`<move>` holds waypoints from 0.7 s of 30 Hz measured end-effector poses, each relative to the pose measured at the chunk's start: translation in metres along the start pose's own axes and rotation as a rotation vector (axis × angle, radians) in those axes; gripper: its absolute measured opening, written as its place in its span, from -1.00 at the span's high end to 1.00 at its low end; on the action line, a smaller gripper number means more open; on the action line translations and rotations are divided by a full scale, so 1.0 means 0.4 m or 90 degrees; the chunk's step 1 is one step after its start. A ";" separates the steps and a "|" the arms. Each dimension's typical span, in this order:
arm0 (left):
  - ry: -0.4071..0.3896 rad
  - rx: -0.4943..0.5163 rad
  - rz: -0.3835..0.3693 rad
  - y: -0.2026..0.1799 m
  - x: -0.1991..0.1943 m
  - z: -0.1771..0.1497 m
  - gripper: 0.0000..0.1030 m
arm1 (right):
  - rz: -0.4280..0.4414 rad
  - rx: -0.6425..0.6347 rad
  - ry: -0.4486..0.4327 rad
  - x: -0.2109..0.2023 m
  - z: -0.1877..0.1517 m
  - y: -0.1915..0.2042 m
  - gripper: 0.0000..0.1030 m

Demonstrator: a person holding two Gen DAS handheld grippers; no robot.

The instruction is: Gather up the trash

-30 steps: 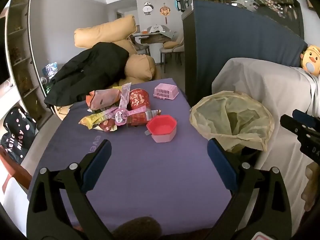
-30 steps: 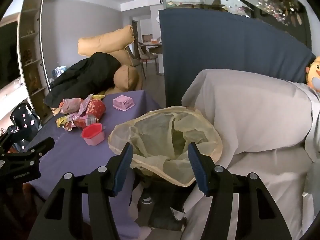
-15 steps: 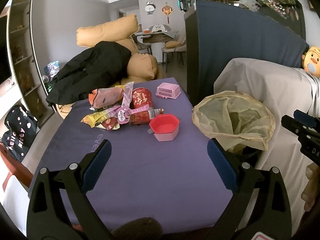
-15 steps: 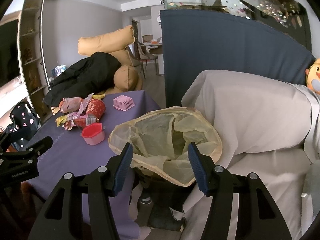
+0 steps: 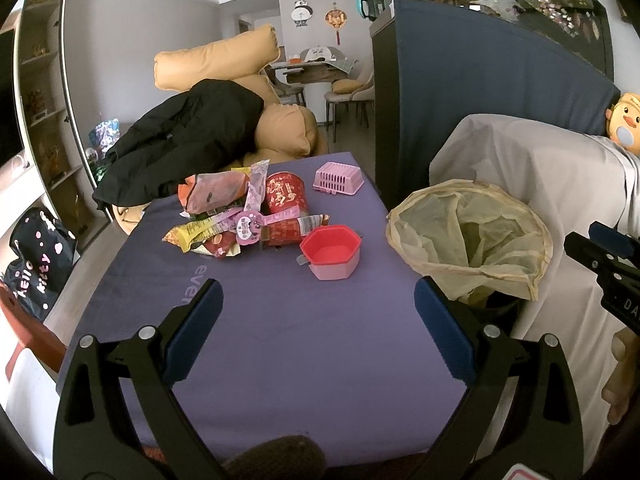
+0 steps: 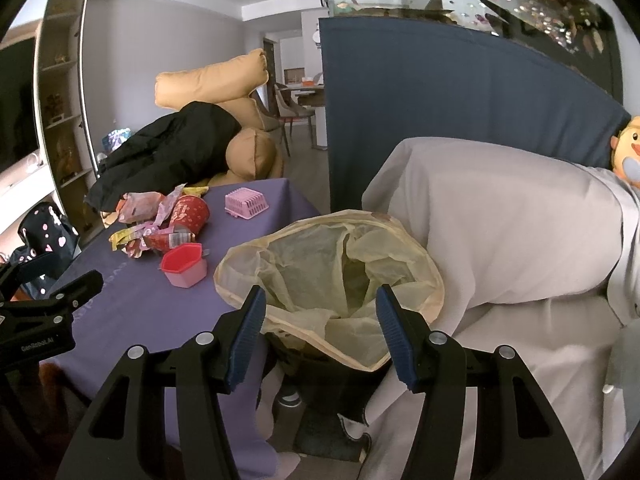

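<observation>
The right gripper (image 6: 320, 322) hangs with its jaws spread wide and nothing between them, aimed at the yellow trash bag (image 6: 328, 264) at centre. At ten o'clock from the bag lies the purple table (image 6: 132, 304), carrying a pink hexagonal cup (image 6: 184, 266), a heap of snack wrappers (image 6: 160, 220) beyond it and a pink basket (image 6: 246, 203) — upside down. The left gripper (image 6: 44, 312) pokes in at nine o'clock; whether it is open cannot be told. A white-draped sofa (image 6: 500, 232) fills three o'clock.
</observation>
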State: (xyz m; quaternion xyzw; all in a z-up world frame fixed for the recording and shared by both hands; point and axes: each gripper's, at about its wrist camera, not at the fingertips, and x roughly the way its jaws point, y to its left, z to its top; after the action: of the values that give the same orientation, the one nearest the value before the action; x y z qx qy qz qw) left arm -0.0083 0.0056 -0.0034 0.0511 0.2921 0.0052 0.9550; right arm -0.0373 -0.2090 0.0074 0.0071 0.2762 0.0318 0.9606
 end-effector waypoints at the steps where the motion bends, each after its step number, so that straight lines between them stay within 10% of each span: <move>1: 0.001 0.000 0.000 0.001 -0.001 -0.001 -0.78 | 0.000 0.000 0.000 0.000 0.000 0.000 -0.05; 21: 0.001 -0.001 -0.001 0.003 0.001 0.002 -0.78 | -0.002 0.001 0.004 0.003 -0.006 -0.004 -0.05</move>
State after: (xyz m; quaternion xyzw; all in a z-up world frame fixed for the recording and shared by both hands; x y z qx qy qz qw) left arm -0.0077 0.0066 -0.0028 0.0504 0.2929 0.0047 0.9548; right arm -0.0375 -0.2106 0.0047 0.0071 0.2790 0.0301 0.9598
